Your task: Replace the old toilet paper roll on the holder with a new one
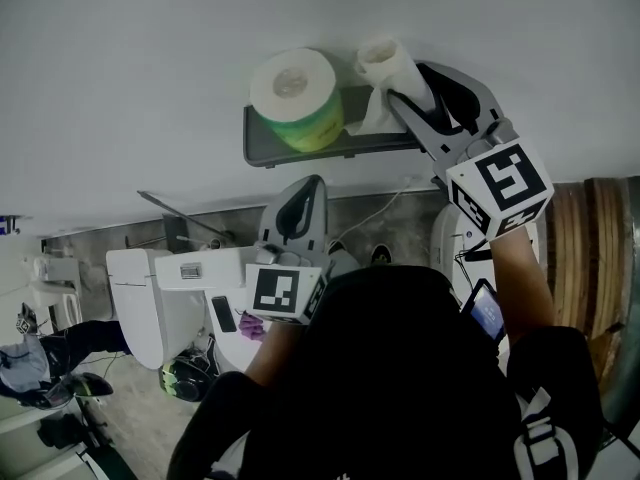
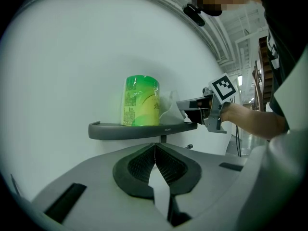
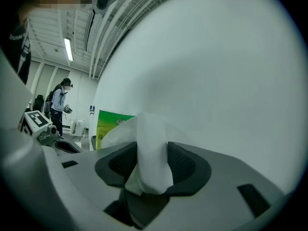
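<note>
Brightness: dim, grey, flat in every view.
Source: ceiling strip light [image 3: 67,48], far left of the right gripper [image 3: 152,153].
Brightest patch: white paper [image 3: 150,129] between its jaws.
Edges: gripper views bulge, corners black.
Focus: nearest jaw bodies soft.

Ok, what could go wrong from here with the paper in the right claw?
The right claw pinches only soft, crumpled paper of the old roll, so it might tear or slip out. That roll is close beside the green-wrapped roll on the shelf, so a sideways swing could knock the wrapped one off.
</note>
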The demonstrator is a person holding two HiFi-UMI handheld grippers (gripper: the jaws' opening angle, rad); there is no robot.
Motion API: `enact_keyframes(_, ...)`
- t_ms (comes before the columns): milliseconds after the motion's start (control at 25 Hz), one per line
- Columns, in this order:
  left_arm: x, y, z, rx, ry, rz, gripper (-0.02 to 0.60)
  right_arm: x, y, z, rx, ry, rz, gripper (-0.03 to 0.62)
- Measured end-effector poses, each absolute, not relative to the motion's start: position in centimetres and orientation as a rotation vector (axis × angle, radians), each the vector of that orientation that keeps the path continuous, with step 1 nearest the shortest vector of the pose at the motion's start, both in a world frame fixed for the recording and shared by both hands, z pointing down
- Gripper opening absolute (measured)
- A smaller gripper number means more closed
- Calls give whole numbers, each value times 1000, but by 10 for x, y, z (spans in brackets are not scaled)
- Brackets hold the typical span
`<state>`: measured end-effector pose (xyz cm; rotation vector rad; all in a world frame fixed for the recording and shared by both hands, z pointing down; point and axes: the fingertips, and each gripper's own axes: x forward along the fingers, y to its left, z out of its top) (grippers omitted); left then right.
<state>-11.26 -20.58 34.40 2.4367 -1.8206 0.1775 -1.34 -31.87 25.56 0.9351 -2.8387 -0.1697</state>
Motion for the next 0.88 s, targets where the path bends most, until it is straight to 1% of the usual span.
enact_keyframes(200,-116,-204,344,2430,-1836,181,23,5,-315,259,982,-2775,-159,198)
enact_keyframes(440,-115,-206,344,2439,-1830,183,23,24,-317,265,1017,-2878,84,195)
enact_keyframes(560,-114,-207,343,2444,-1825,184,23,28,-316,265,1026,-2919,125,193)
enact_keyframes(880,-112,-208,343,2451,-1812,183,23,5,-312,266,974,-2945,99,192)
